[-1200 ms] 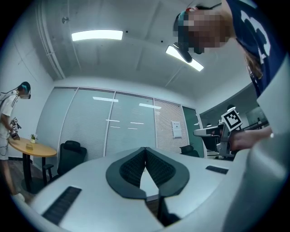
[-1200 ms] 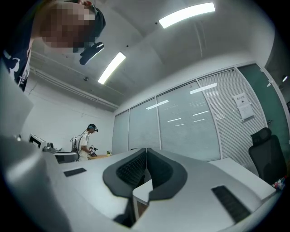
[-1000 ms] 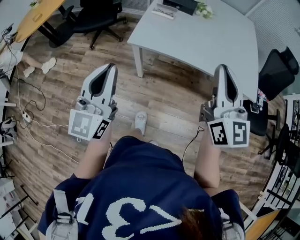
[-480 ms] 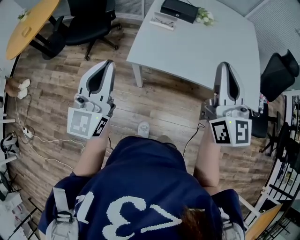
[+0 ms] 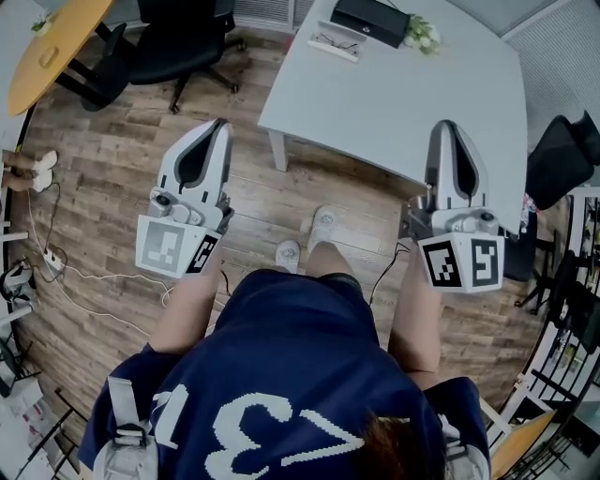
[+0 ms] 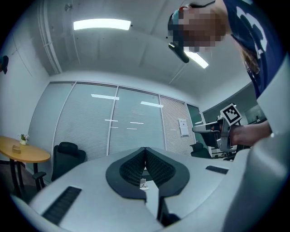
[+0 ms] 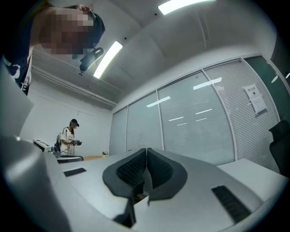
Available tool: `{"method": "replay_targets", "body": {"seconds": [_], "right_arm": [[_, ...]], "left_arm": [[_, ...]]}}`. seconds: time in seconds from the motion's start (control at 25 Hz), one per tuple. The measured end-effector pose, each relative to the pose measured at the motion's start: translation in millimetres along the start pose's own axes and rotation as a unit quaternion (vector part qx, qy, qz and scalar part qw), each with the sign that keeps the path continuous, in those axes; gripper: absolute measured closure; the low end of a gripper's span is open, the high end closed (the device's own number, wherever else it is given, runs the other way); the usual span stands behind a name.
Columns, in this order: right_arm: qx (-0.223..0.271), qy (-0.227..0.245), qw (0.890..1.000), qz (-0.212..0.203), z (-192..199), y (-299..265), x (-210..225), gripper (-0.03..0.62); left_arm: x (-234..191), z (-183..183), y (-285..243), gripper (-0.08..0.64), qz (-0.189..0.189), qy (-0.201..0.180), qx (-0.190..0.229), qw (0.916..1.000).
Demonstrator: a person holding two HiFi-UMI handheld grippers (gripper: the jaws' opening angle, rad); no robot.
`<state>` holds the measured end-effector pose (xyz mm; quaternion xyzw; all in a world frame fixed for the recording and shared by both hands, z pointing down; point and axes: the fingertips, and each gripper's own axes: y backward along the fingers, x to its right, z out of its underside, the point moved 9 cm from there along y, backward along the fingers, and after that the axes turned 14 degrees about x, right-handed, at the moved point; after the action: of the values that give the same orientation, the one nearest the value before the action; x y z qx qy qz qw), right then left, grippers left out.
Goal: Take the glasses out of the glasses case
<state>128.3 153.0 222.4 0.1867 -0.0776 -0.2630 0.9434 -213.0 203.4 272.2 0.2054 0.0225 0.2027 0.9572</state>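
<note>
A black glasses case (image 5: 368, 20) lies at the far end of the grey table (image 5: 422, 98) in the head view, with a pair of glasses (image 5: 336, 43) beside it on a white pad. My left gripper (image 5: 212, 128) is held over the wooden floor, left of the table, jaws shut and empty. My right gripper (image 5: 448, 131) hovers by the table's near edge, also shut with nothing in it. Both gripper views point up at the ceiling and glass walls; left gripper (image 6: 145, 149) and right gripper (image 7: 147, 150) show pads pressed together.
A black office chair (image 5: 183, 36) stands at the far left near a round yellow table (image 5: 52, 52). Another black chair (image 5: 562, 155) is at the right. Cables (image 5: 70, 248) trail on the floor at left. A person (image 7: 69, 135) stands far off in the right gripper view.
The person has stepped forward: the table and case have slid lower and closer in the head view, and a foot has come forward. Both grippers stay shut, held as before.
</note>
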Motion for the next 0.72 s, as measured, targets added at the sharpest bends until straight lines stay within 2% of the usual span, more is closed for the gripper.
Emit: {"method": "replay_targets", "body": {"seconds": [0.16,0.36,0.72], "right_arm": [[0.002,-0.007,1.0,-0.014,10,-16,7,0.565],[0.007,-0.02,0.999,-0.044,26,-50,26,0.565],[0.026,-0.035,0.996,-0.071,37,-126,93,0.565]], "left_arm": [[-7,6,-5,0.546,-0.016,-0.001,0.001,0.9999],[-18,13,-19,0.546,-0.042,-0.021,-0.002,0.9989],[-36,33,-100,0.546,-0.073,-0.034,0.005,0.9967]]}}
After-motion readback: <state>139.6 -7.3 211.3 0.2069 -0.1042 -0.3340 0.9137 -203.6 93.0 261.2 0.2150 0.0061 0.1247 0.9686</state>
